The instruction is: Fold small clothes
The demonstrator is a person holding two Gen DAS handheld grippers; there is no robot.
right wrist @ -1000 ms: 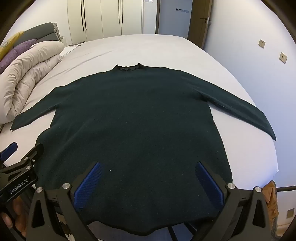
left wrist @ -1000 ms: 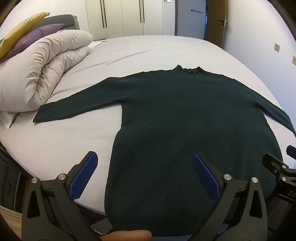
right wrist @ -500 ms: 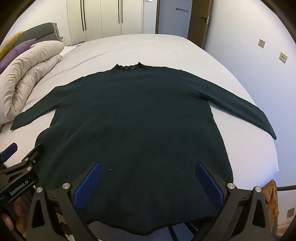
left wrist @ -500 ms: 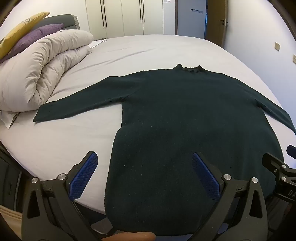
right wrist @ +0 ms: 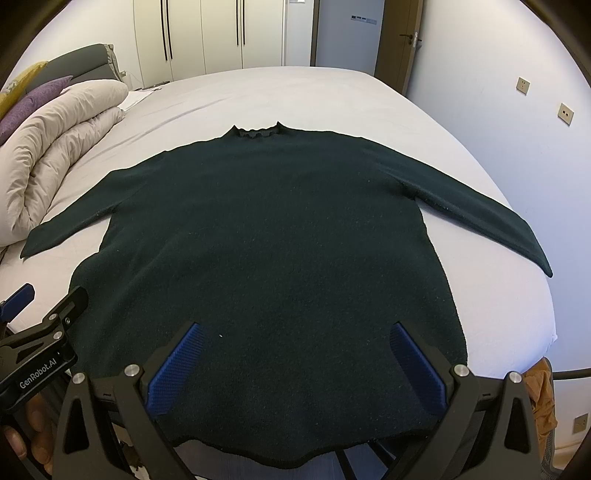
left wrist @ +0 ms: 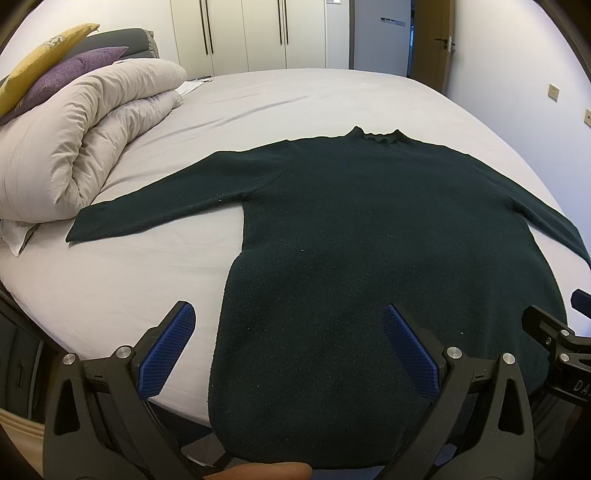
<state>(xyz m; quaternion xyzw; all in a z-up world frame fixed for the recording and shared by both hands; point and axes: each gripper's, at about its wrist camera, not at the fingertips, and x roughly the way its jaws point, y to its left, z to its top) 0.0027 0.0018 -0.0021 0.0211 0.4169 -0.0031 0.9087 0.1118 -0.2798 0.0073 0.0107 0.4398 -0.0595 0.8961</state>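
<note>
Sweater [left wrist: 388,240], dark green, lies flat and face-down or face-up (cannot tell which) on the bed [left wrist: 295,96], collar [right wrist: 256,131] toward the far side, both sleeves spread outward. Its hem hangs just over the near bed edge; in the left wrist view the lowest part of the hem is cut off behind the gripper frame and a fingertip at the bottom border. The right sleeve [right wrist: 498,229] ends close to the bed's right edge; in the left wrist view its cuff runs out of frame. The left sleeve [left wrist: 147,210] ends just beside the rolled duvet [left wrist: 74,147], apart from it as far as can be seen.

Left gripper [left wrist: 288,350]: fingers [left wrist: 166,354] spread wide, released, holding nothing, hovering over the hem's left corner. Right gripper [right wrist: 295,369]: fingers [right wrist: 417,369] likewise spread wide and empty, over the hem's right half. Whether either touches the cloth cannot be told.

Two pillows [left wrist: 55,70], purple and yellow, sit on top of the duvet, partly cut off by the lens edge. Bare sheet shows beyond the collar and left of the sweater body. Wardrobe doors [right wrist: 207,33] stand closed; no contents visible.
</note>
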